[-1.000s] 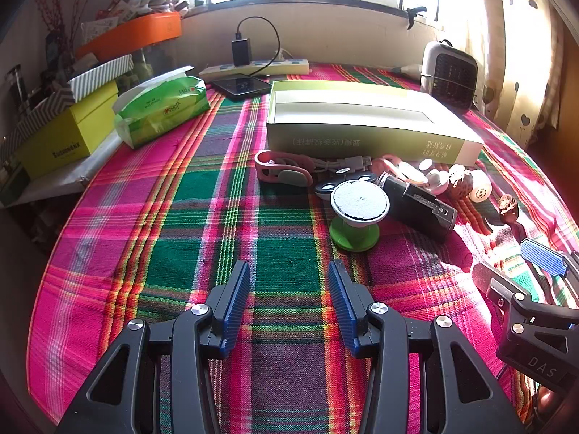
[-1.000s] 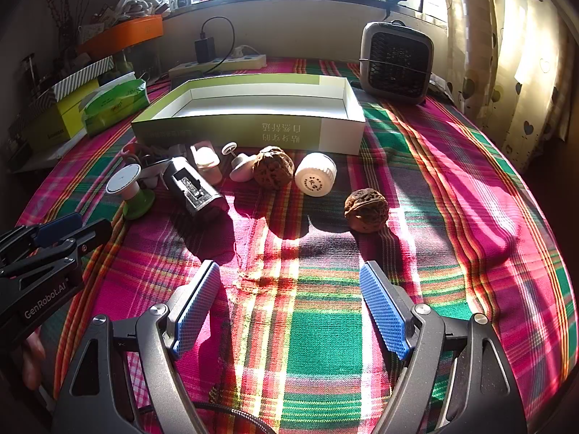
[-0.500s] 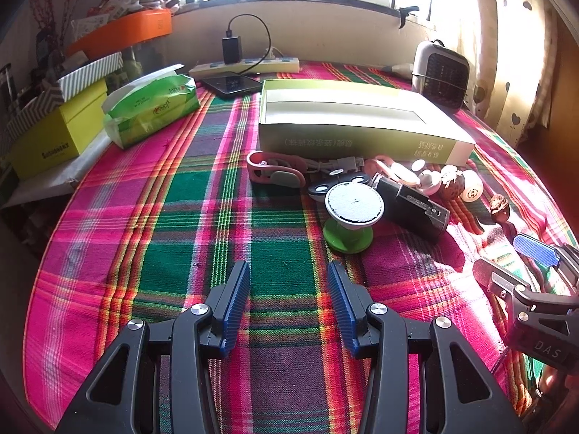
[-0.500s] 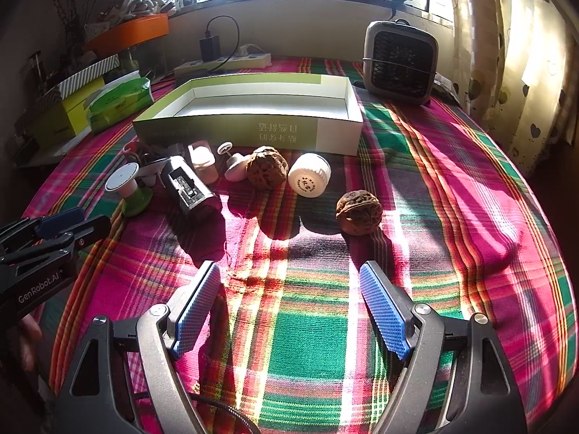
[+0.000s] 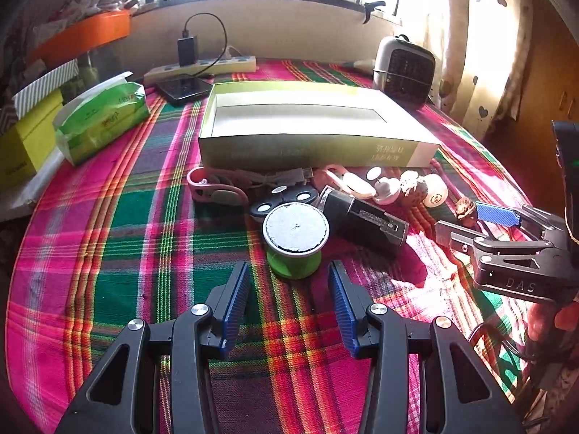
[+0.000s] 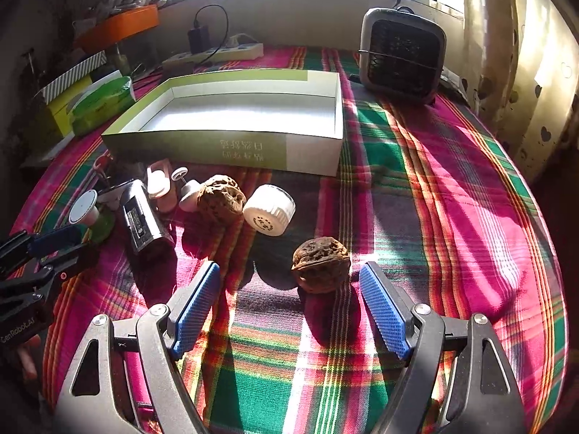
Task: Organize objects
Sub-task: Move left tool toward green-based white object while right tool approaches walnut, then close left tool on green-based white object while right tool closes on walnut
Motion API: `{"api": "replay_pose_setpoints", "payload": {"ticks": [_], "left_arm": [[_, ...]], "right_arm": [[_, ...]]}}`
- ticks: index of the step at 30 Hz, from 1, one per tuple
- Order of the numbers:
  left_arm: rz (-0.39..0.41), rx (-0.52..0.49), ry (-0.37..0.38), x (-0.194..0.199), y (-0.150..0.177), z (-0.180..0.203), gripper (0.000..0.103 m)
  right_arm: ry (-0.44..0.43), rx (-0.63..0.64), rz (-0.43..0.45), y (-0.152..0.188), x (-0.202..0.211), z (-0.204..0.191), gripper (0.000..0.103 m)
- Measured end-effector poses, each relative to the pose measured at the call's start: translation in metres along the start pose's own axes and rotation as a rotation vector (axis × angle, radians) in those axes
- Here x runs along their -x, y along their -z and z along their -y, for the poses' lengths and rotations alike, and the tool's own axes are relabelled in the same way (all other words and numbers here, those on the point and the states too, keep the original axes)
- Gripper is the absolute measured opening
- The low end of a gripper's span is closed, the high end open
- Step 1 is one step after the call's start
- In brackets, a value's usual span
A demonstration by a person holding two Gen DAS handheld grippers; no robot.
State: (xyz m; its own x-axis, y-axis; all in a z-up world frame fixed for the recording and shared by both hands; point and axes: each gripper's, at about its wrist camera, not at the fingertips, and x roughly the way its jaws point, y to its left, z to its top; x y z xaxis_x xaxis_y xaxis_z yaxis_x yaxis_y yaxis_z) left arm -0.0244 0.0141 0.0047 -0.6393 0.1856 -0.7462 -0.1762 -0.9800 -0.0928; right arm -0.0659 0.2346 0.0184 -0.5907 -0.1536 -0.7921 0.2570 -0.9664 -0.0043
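Right wrist view: wrinkled brown walnut (image 6: 320, 269) on plaid cloth (image 6: 452, 188).

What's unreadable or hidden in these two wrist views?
- Left wrist: the box floor, hidden by its near wall.
- Left wrist: the lone walnut, partly behind the right gripper.
- Right wrist: the green-based spool, partly behind the left gripper.
- Both: box print too small, inverted.

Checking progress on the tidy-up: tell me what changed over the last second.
The right tool advanced until its open jaws flank the near walnut; the left tool closed in on the green spool. Nothing grasped. The box and clutter stayed put.
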Motion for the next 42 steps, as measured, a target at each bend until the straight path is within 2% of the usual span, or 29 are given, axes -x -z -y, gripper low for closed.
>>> {"api": "replay_pose_setpoints", "payload": {"ticks": [10, 19, 22, 24, 29, 31, 36, 42], "left_arm": [[-0.009, 0.017, -0.033, -0.013, -0.015, -0.003, 0.042], [-0.009, 0.029, -0.026, -0.016, -0.019, -0.006, 0.042], [-0.008, 0.035, -0.017, -0.015, -0.019, -0.007, 0.042], [-0.008, 0.036, -0.015, -0.015, -0.019, -0.007, 0.042], [-0.007, 0.043, -0.014, -0.015, -0.019, -0.008, 0.041], [-0.009, 0.044, -0.021, -0.015, -0.019, -0.009, 0.036], [-0.012, 0.050, -0.025, -0.015, -0.019, -0.011, 0.031], [-0.012, 0.050, -0.024, -0.014, -0.019, -0.012, 0.031]], "right_arm": [[-0.040, 0.052, -0.014, -0.014, -0.011, 0.005, 0.080], [-0.010, 0.001, -0.011, -0.006, -0.004, 0.021, 0.079], [0.010, -0.009, -0.001, -0.005, -0.001, 0.021, 0.073], [0.010, -0.009, 0.005, -0.004, 0.001, 0.020, 0.064], [0.006, -0.003, 0.012, -0.004, 0.002, 0.017, 0.053], [0.003, -0.001, 0.015, -0.003, 0.003, 0.015, 0.047], [-0.004, 0.003, 0.021, -0.001, 0.004, 0.013, 0.035], [-0.005, 0.000, 0.024, -0.001, 0.005, 0.012, 0.033]]}}
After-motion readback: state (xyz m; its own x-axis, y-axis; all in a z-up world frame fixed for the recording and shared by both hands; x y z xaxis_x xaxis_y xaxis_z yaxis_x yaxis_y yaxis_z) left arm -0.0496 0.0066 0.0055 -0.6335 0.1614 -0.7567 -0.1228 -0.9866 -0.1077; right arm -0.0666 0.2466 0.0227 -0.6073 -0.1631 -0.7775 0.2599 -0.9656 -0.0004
